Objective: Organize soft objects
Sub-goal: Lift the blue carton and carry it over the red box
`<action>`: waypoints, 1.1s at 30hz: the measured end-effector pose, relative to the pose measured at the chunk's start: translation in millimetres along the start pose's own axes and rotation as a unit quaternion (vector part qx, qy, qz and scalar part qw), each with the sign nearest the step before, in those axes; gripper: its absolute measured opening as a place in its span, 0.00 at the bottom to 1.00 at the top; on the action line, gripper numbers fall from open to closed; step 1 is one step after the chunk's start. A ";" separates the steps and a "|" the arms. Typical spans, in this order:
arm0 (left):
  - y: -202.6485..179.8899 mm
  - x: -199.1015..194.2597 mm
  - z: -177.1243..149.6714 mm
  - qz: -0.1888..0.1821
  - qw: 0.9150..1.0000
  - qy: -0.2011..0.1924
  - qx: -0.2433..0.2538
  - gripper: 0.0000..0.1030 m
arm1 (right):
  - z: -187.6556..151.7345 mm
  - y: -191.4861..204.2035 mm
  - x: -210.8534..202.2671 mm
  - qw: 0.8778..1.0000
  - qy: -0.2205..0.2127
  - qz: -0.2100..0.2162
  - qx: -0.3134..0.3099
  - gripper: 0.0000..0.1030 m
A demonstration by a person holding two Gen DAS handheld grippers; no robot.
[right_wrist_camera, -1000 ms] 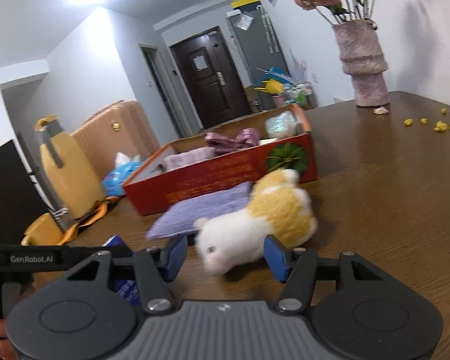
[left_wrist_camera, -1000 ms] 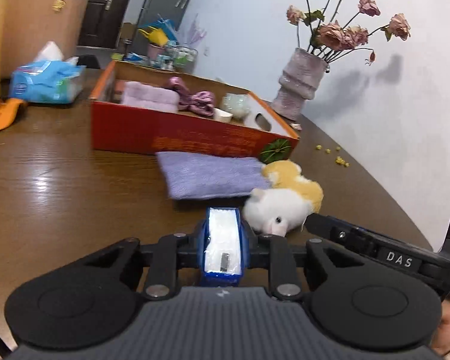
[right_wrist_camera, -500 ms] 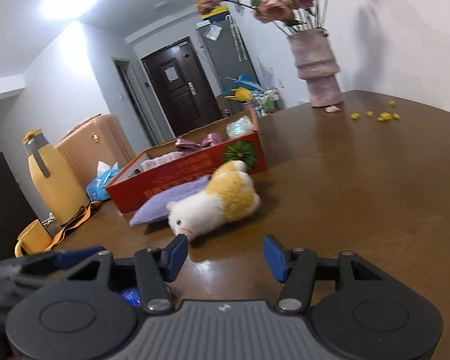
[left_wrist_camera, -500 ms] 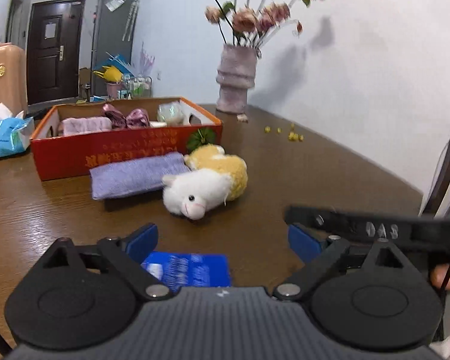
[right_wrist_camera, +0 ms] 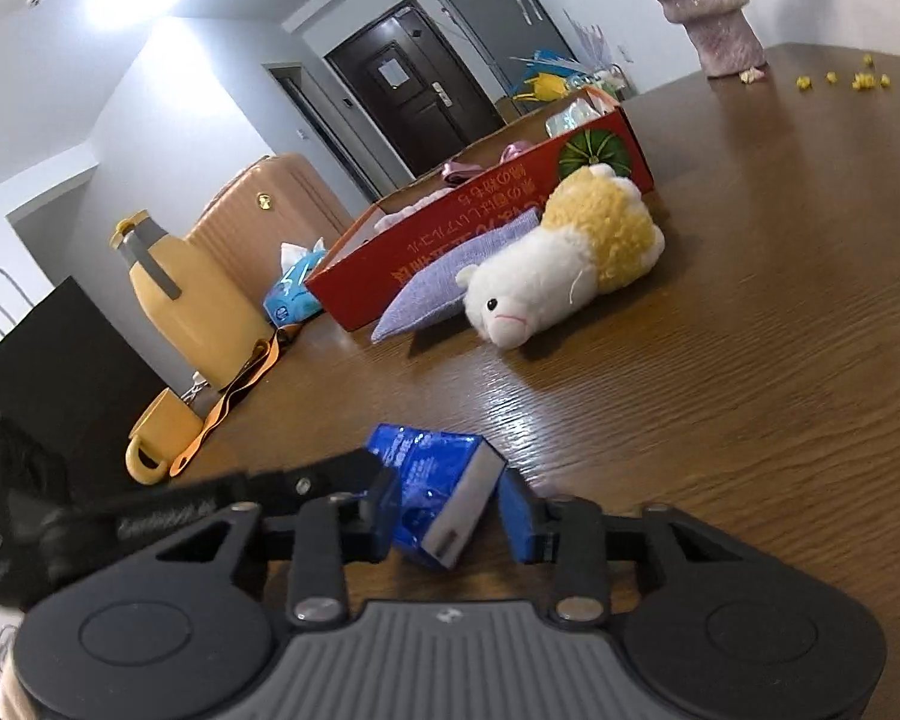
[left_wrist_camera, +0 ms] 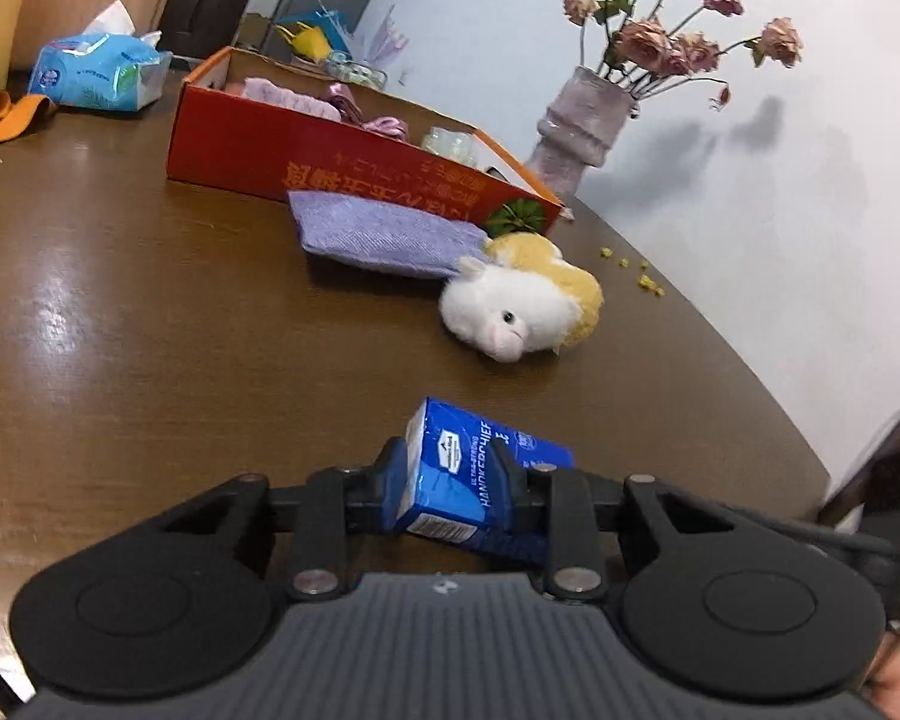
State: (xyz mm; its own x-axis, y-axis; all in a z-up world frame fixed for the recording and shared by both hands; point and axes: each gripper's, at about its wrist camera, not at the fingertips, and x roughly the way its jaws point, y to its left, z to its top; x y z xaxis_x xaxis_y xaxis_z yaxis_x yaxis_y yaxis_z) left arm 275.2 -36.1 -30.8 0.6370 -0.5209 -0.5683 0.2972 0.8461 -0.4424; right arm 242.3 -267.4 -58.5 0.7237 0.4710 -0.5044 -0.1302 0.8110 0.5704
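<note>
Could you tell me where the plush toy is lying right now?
In the left wrist view the plush toy lies on the wooden table, right of centre, in front of the red box and touching the purple cloth.

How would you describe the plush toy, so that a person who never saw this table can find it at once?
Find the red box on the brown table. A purple cloth lies against its front, and the plush toy lies at the cloth's end, near the pumpkin picture on the box. It is the only furry thing: white face, pink snout, yellow back.
</note>
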 end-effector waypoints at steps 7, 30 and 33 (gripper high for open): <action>8.3 -2.4 -0.2 -0.015 1.000 0.014 -0.015 0.28 | 4.9 8.7 11.2 0.999 -0.002 -0.017 -0.048 0.24; 9.6 12.1 117.9 -0.064 0.997 -0.051 0.010 0.21 | 121.7 36.7 23.9 0.989 -0.059 0.018 -0.134 0.22; 14.4 58.0 192.3 -0.048 0.998 -0.037 0.021 0.21 | 192.6 37.1 73.9 0.987 -0.051 -0.006 -0.150 0.22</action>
State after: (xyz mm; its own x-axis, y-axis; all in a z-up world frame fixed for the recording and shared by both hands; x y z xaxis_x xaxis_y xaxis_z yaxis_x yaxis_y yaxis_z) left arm 453.2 -32.4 63.3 0.6553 -0.5905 -0.4711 0.3873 0.7981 -0.4616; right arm 421.5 -269.3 50.2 0.7887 0.4358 -0.4336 -0.3055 0.8899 0.3388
